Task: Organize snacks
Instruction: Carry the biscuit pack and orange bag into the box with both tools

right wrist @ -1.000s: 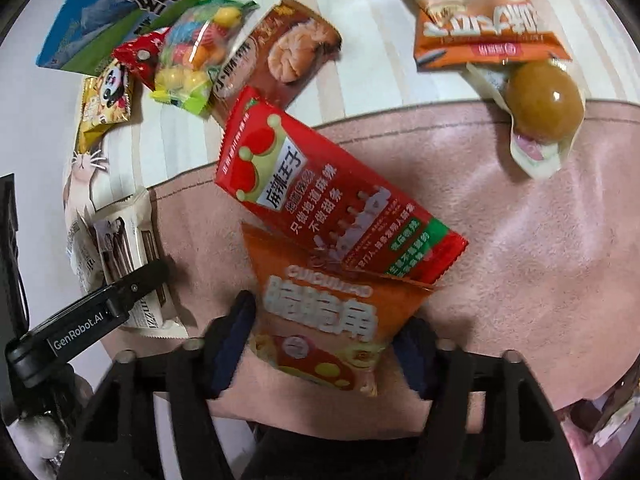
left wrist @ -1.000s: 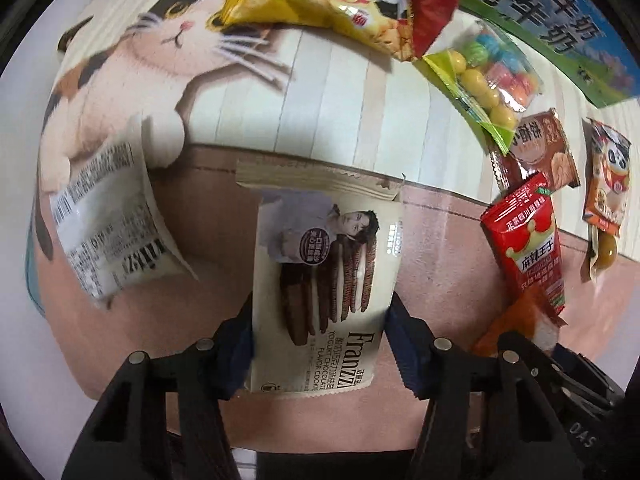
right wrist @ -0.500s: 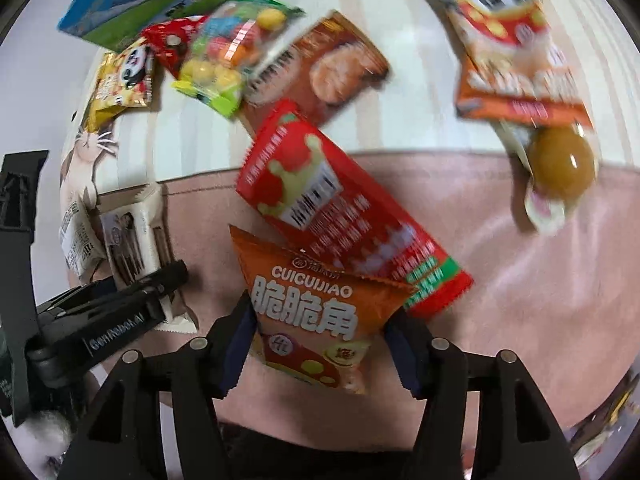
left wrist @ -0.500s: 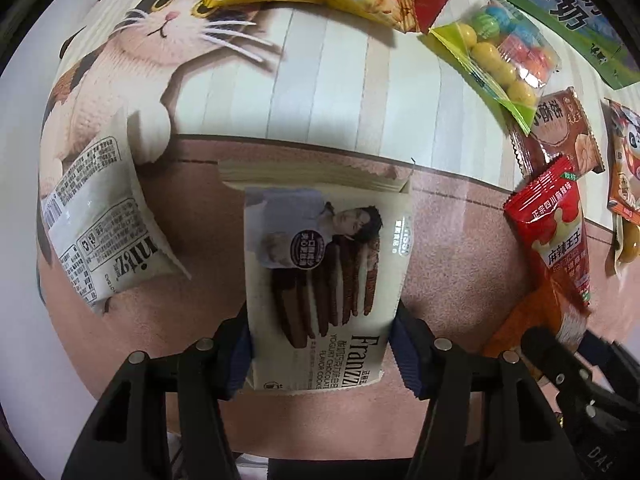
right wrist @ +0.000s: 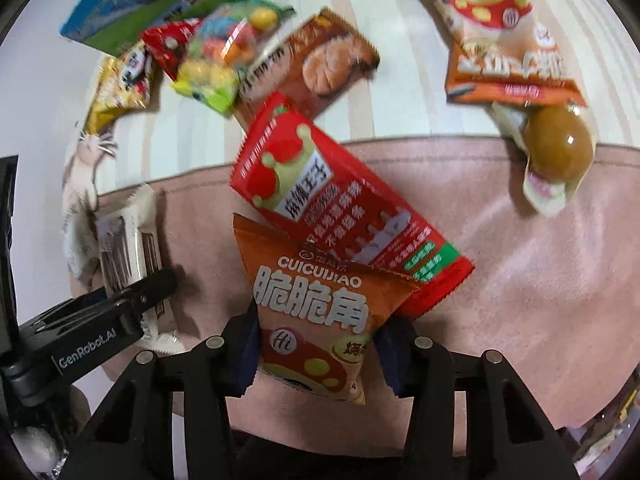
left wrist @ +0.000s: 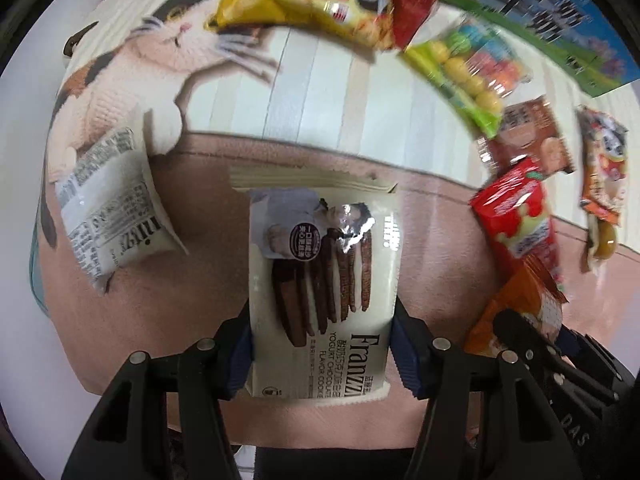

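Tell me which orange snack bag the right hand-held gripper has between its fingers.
The orange CUICUIJIAO bag, pinched in the right hand-held gripper and overlapping the red packet. The other orange bag, with a panda, lies apart on the striped mat.

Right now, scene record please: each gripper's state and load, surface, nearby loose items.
left gripper: shut on cream Franzzi cookie pack
right gripper: jaws just closing, shut on orange Cuicuijiao bag
surface: pink mat with a striped cat-print cloth beyond
overlap: red snack pack's lower end lies under the orange bag
loose nearby: white wrapper, braised egg pouch
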`<state>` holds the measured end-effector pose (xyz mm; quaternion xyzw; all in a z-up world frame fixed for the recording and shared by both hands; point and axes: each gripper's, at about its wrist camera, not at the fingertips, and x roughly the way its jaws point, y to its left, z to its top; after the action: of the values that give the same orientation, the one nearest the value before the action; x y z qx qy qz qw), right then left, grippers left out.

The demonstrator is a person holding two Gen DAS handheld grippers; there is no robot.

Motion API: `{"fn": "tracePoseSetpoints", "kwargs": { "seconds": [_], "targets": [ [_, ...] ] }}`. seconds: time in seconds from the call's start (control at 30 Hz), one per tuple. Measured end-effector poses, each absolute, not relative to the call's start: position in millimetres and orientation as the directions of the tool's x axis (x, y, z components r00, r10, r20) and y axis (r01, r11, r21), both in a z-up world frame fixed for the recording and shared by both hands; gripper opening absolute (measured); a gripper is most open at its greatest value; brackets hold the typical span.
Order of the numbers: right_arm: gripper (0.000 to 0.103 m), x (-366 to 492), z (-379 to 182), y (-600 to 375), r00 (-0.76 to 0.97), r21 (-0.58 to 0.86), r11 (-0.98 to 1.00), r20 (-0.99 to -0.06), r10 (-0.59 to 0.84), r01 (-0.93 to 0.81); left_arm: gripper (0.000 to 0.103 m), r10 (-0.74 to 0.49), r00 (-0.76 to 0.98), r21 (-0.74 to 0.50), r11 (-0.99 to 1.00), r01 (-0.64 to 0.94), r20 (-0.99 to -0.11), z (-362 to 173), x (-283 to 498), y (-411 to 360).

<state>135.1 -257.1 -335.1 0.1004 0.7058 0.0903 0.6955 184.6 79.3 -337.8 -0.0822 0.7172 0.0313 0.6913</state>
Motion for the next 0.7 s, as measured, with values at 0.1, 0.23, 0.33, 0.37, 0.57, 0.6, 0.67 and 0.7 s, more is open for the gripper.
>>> {"fn": "tracePoseSetpoints", "kwargs": {
  "seconds": [0.1,0.23,0.33,0.37,0.57,0.6,0.67,0.7],
  "targets": [
    [0.051,144,-312,-265,0.023,0.305,0.952,-0.952,0.304,0.009,0.056,-0.109,0.008,-0.109,0.981,-0.159,-0.994,-314,187,79],
    [0.051,163,-274,-274,0.07,0.362,0.932,-0.93,0.361,-0.003,0.056,-0.158,0.085,-0.169,0.974,-0.147,-0.984,-270,201,76],
    [0.051,186,-238,-277,0.119,0.403,0.914,-0.907,0.404,-0.035,0.056,-0.198,0.142,-0.215,0.969,-0.119,-0.97,-230,222,70],
    [0.051,195,-225,-276,0.134,0.411,0.91,-0.9,0.414,-0.048,0.056,-0.212,0.157,-0.23,0.968,-0.104,-0.964,-216,232,66],
    [0.051,264,-147,-262,0.227,0.43,0.89,-0.861,0.455,-0.15,0.057,-0.23,0.214,-0.24,0.971,-0.018,-0.949,-155,308,53],
    [0.051,272,-140,-256,0.236,0.424,0.891,-0.86,0.452,-0.163,0.057,-0.222,0.22,-0.231,0.973,-0.016,-0.95,-149,323,54],
    [0.051,297,-127,-251,0.258,0.409,0.895,-0.858,0.444,-0.18,0.057,-0.208,0.217,-0.217,0.976,-0.017,-0.954,-142,348,55],
    [0.051,311,-123,-248,0.261,0.402,0.896,-0.859,0.441,-0.19,0.057,-0.203,0.213,-0.211,0.977,-0.018,-0.956,-142,361,55]
  ]
}}
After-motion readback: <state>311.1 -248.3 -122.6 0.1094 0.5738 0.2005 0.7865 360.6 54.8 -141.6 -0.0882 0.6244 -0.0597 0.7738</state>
